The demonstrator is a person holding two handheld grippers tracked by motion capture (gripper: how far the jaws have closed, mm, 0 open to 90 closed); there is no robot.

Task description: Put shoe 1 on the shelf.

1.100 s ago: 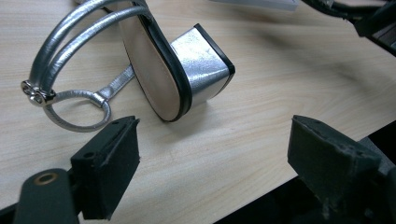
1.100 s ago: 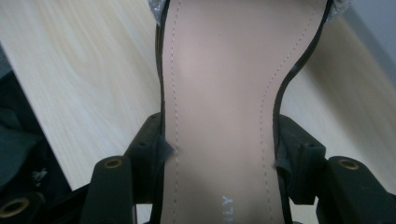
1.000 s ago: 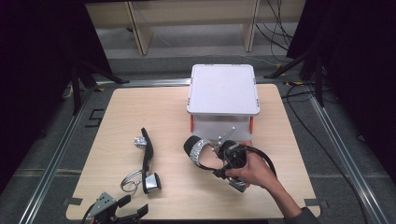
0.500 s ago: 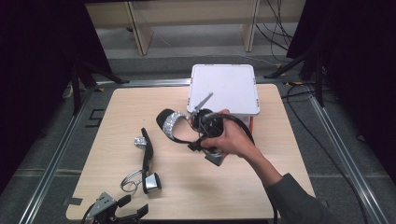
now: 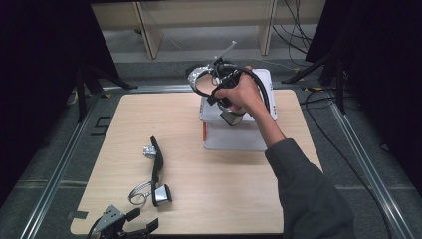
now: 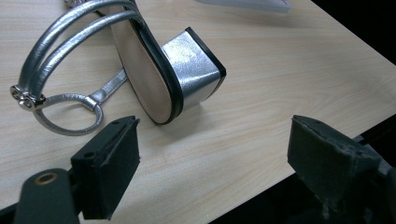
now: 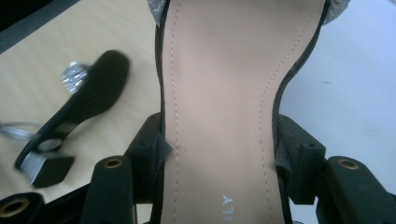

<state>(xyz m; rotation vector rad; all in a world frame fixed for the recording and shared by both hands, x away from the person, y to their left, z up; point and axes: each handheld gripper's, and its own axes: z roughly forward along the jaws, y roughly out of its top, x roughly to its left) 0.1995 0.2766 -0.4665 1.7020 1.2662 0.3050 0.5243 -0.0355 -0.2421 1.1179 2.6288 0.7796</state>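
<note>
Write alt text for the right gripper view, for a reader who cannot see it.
The right gripper clamps the waist of a sandal between its two black fingers, the tan insole facing the camera. To the left, a second sandal with a silver block heel lies on its side on the wooden table. A white surface lies to the right.

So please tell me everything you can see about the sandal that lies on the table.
The sandal on the table is a block-heeled shoe with a black sole edge, a pale beige insole and a shiny silver heel. It lies on its side on the wooden table, near the front left, heel toward the person. Thin silver straps with small studs loop from the heel end and rest on the wood. Only the table touches it; the open left hand-held gripper sits just short of it.
</note>
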